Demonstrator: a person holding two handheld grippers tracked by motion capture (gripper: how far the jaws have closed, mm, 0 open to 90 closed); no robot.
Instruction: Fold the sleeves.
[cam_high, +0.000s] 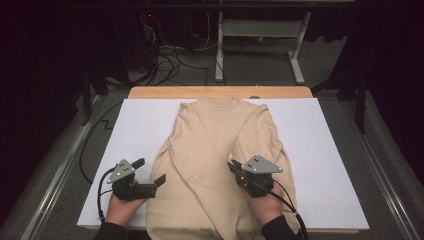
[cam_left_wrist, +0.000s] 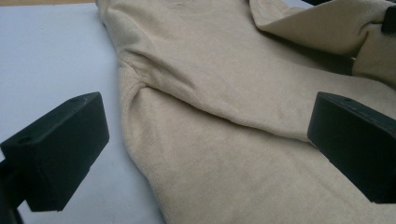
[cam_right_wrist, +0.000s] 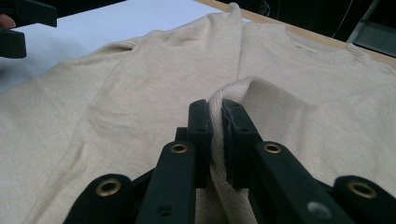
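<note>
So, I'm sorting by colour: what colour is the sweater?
Plain beige sweater, best in the high view.

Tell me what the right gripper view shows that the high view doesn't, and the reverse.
Right gripper view alone: the right gripper has its fingers shut on a raised fold of the sweater's sleeve, and the ribbed collar is seen close up. High view alone: the whole white board, the wooden table edge, the floor cables, and both hands. Both: the beige sweater lying flat, and the left gripper, open.

Even overhead light brightens the white table cover (cam_high: 320, 150); the surrounding room stays dark, and close jaws look slightly soft.
</note>
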